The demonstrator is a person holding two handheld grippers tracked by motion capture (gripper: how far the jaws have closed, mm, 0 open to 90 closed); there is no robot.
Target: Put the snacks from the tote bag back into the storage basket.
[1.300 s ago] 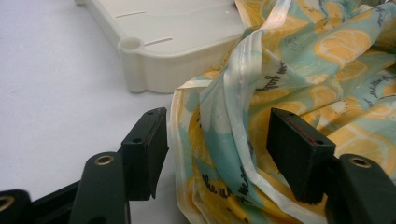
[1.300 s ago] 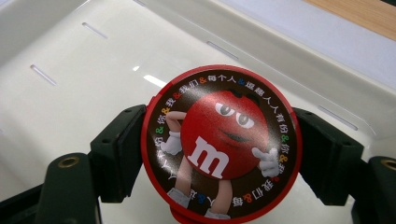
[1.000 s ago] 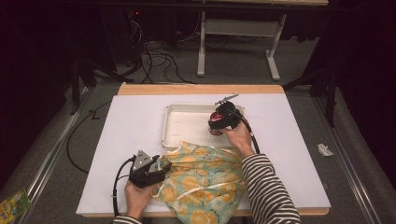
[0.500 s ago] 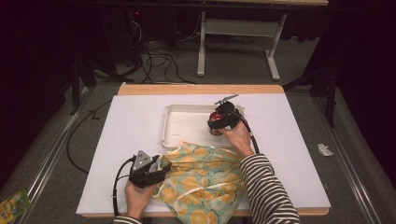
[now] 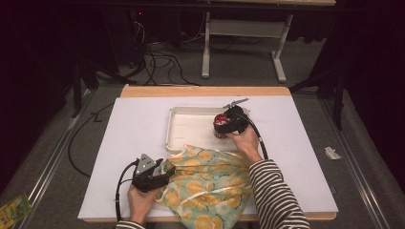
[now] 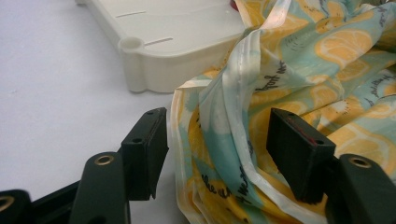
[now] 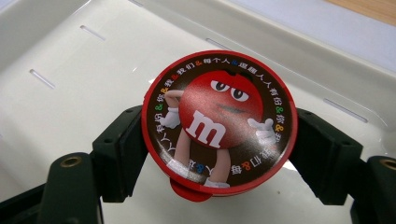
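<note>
On my high view: white sheet (image 5: 138,143) covers the tabletop, w/ a strip of bare wood (image 5: 191,91) along the far edge. Grey carpet (image 5: 310,67) all round. Upper left of frame, a tangle of black cables (image 5: 157,59) on the floor. Top centre, a white desk frame (image 5: 239,28), two legs down to the carpet. Metal rail (image 5: 57,152) runs along the left side. Bottom left corner, a green-yellow packet (image 5: 14,209); right of the table, a small white scrap (image 5: 331,152). Background's dark, can't tell more.
</note>
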